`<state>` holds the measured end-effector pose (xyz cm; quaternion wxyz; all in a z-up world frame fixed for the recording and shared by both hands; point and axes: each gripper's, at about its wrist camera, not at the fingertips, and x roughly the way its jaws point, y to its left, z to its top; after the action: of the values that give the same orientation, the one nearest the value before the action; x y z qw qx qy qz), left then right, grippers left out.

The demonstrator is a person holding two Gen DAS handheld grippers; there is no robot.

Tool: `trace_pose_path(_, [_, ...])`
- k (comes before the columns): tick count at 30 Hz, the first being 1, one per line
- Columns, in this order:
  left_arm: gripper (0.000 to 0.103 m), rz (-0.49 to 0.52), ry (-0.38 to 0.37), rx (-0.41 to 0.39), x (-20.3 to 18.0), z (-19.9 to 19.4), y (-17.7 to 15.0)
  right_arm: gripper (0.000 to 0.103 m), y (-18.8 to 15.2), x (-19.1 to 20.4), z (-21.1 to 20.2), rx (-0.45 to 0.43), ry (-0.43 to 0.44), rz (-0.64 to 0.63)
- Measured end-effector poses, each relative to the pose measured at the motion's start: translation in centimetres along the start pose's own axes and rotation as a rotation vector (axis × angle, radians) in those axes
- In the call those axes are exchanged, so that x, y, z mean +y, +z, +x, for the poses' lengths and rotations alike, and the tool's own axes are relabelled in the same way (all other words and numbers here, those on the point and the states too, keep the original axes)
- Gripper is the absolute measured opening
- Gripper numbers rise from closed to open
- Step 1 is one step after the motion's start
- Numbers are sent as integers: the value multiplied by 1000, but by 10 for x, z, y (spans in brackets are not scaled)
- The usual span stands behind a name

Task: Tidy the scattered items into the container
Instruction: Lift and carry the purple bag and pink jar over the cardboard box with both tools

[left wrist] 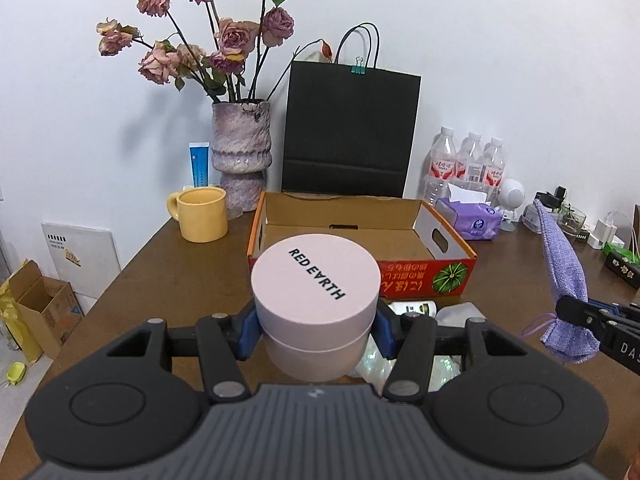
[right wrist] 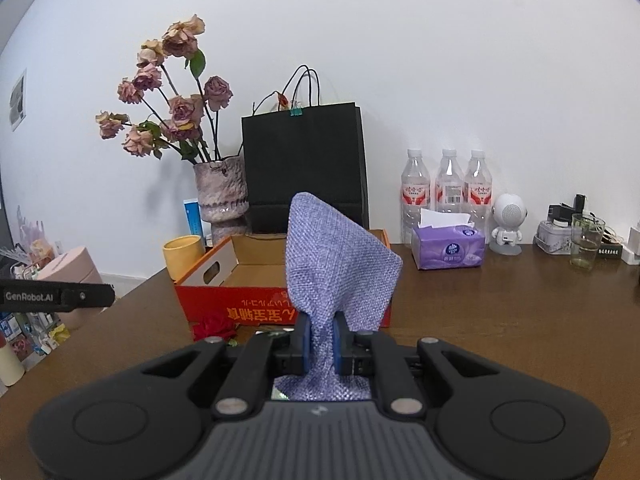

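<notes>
Right up close, the left tool [left wrist: 316,332] has its blue pads clamped on a round pink tin [left wrist: 316,300], "RED EARTH" printed on the lid, held upright and clear of the worktop [left wrist: 180,280]. Beneath it, partly hidden, sit a shiny wrapper [left wrist: 372,364] and a small white bottle [left wrist: 414,307] on its side.

Over on the right, the right tool [right wrist: 320,344] is pinched tight on the neck of a purple pouch [right wrist: 340,264], which stands up above the pads; from the left view it hangs in the air, off the worktop. A red rose [right wrist: 212,330] lies just by the box's near corner.

Next back, the box [left wrist: 448,276], orange-red with a brown inside and a handle slot in its side wall, sits open, and what shows of its floor is bare. Both held items are short of it, on its near side.

To its left, a yellow mug [left wrist: 202,216]. Behind, a vase [left wrist: 240,148] of faded roses, a blue tube [left wrist: 199,164] and a black bag [left wrist: 352,136] against the wall. Further right, tissues [right wrist: 448,250], three water bottles [right wrist: 450,184] and a small white figure [right wrist: 508,220].
</notes>
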<state>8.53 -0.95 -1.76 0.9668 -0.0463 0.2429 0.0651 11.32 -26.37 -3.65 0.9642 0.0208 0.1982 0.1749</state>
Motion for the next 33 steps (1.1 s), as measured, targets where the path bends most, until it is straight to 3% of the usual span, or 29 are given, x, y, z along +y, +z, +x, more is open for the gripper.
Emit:
trace_pose_path(17, [55, 9, -19, -30, -3, 13, 32, 10, 29, 0, 29, 18, -7, 34])
trace_pose_path(33, [55, 9, -35, 1, -3, 42, 44, 10, 40, 6, 58, 52, -1, 21])
